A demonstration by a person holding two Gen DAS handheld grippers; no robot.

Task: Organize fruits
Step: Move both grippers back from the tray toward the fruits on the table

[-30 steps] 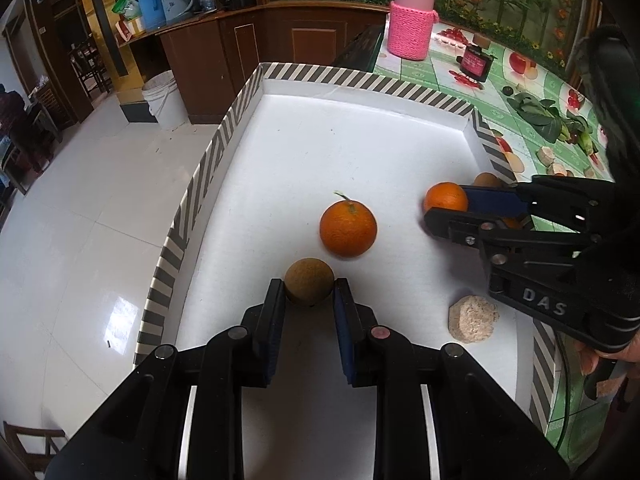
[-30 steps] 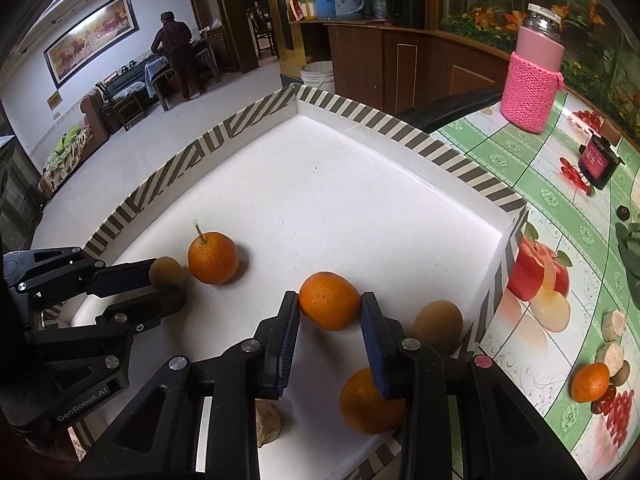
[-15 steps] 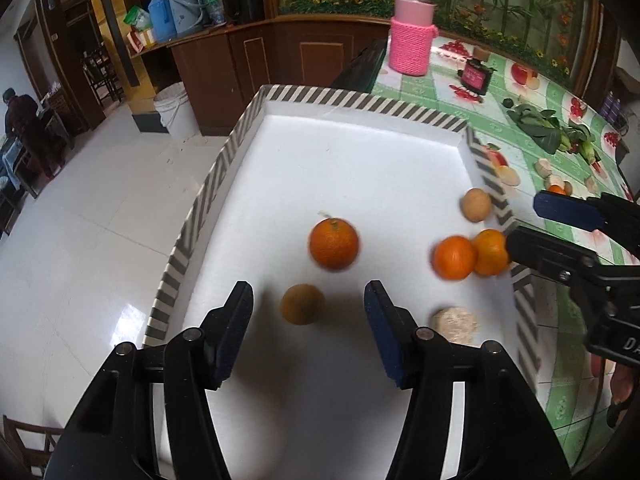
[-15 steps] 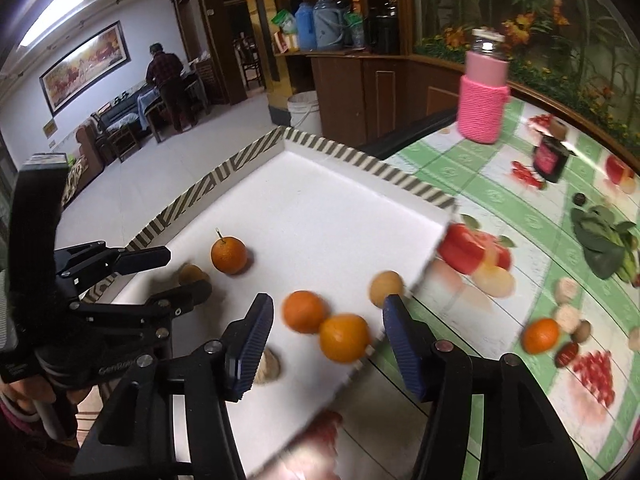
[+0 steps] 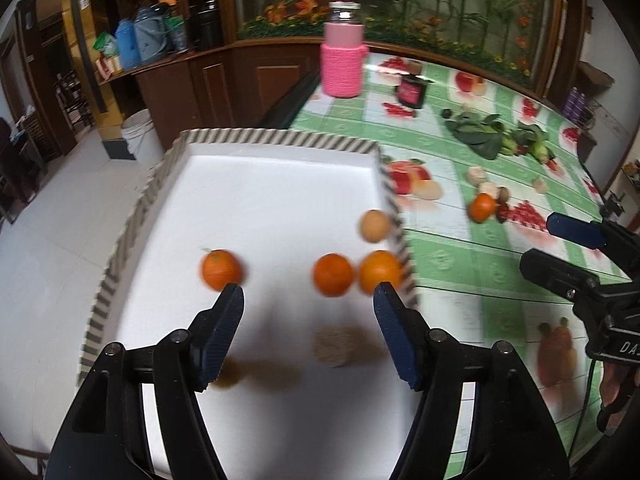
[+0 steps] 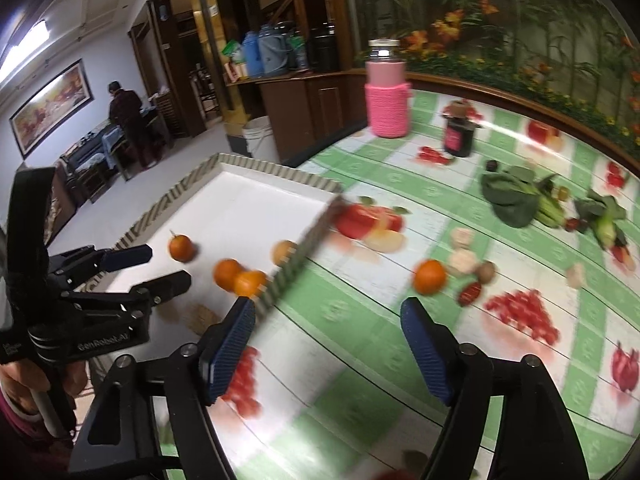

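Note:
The white tray [image 5: 280,136] with a striped rim holds three oranges: one with a stem [image 5: 221,269] at the left, two touching [image 5: 333,274] [image 5: 379,271] by the right rim. A tan round fruit [image 5: 374,225] lies behind them. A brown fruit [image 5: 230,376] and a pale rough lump [image 5: 334,346] lie near my left gripper [image 5: 308,332], which is open and empty above the tray. My right gripper [image 6: 328,352] is open and empty over the green tablecloth. Another orange [image 6: 430,276] lies on the cloth ahead of it.
A pink knit-covered jar [image 5: 343,62] and a small dark jar [image 5: 412,90] stand at the back of the table. Leafy greens [image 6: 516,200] and small loose fruits [image 6: 468,260] lie on the cloth to the right. The floor drops off left of the tray.
Both grippers opened and let go of their fruits, the left of the brown fruit, the right of an orange. Both have pulled back and up; the right swung out over the tablecloth.

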